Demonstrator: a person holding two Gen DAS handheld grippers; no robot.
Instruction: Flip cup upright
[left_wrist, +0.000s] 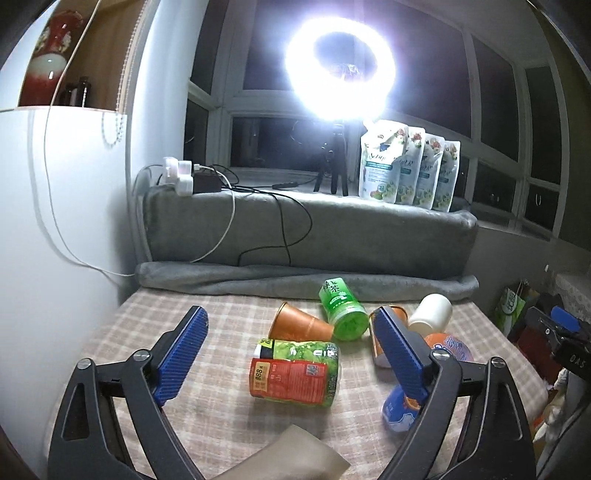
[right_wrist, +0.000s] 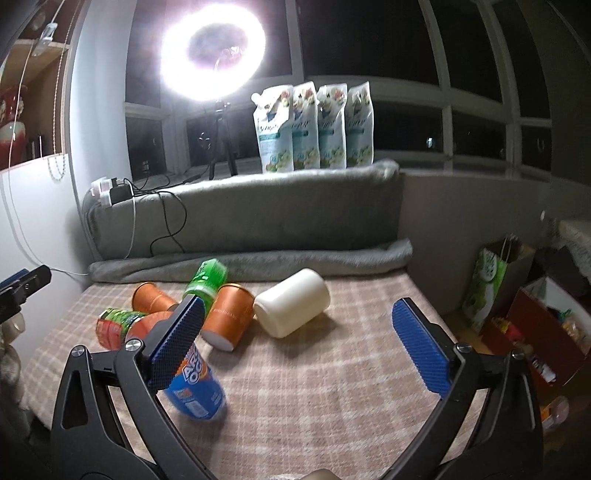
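Several cups lie on their sides on the checked cloth (right_wrist: 332, 387). An orange cup (left_wrist: 299, 325) lies beside a green cup (left_wrist: 341, 308), and a red and green cup (left_wrist: 295, 373) lies between my left fingers. A white cup (right_wrist: 291, 308), an orange cup (right_wrist: 229, 315) and a blue and orange cup (right_wrist: 192, 380) lie in the right wrist view. My left gripper (left_wrist: 291, 350) is open above the cloth, holding nothing. My right gripper (right_wrist: 299, 343) is open and holds nothing, with the white cup just beyond it.
A grey blanket (left_wrist: 306, 236) covers the ledge at the back, with cables and a power strip (left_wrist: 181, 177). A bright ring light (left_wrist: 340, 70) on a tripod and several refill pouches (left_wrist: 406, 166) stand on the sill. Bags and boxes (right_wrist: 517, 306) sit on the right.
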